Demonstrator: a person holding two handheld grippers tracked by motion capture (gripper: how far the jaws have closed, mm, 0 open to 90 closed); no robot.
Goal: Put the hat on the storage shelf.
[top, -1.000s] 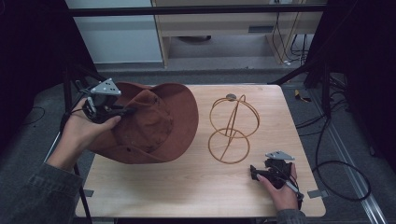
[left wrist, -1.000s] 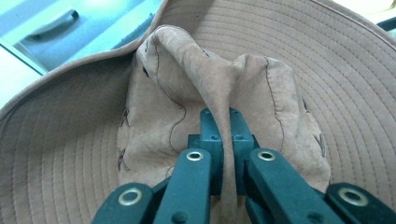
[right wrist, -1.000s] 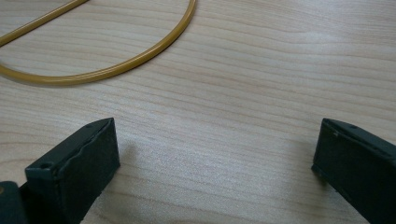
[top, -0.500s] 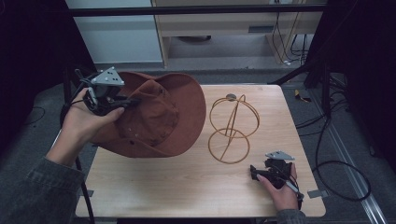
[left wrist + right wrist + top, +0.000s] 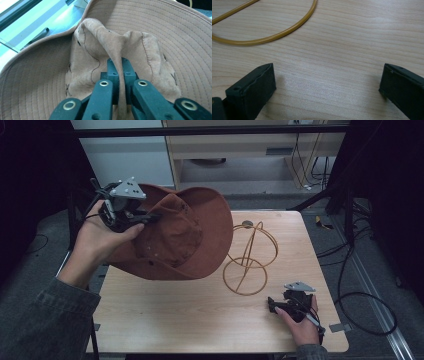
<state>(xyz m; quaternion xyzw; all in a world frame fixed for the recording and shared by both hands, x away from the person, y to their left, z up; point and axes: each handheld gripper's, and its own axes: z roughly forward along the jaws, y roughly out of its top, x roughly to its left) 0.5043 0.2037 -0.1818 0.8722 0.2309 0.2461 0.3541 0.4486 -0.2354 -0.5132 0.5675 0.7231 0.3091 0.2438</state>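
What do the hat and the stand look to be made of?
Hat: soft brown suede-like fabric, matte; the crown folds limply where the left gripper pinches it, and stitched rings run around the brim. Stand: thin wire or rod in loops with a smooth, slightly glossy mustard-gold finish; coated metal is a guess.

The high view is dim at its edges: the floor and the dark frame around the table (image 5: 200, 320) are almost black, while the pale wood top is evenly lit, perhaps from above. The hat (image 5: 185, 237) throws only a soft shadow on the wood below it. This picture is a little soft and grainy.

The left gripper view is much brighter, with a washed, cold green tint at the upper left, where glare hides detail. The hat's stitching is sharp; the left claw (image 5: 119, 65) near the lens is slightly blurred.

The right gripper view is bright and even. The wood grain is clear, and the right claw (image 5: 327, 82) casts a faint shadow beside its left jaw.
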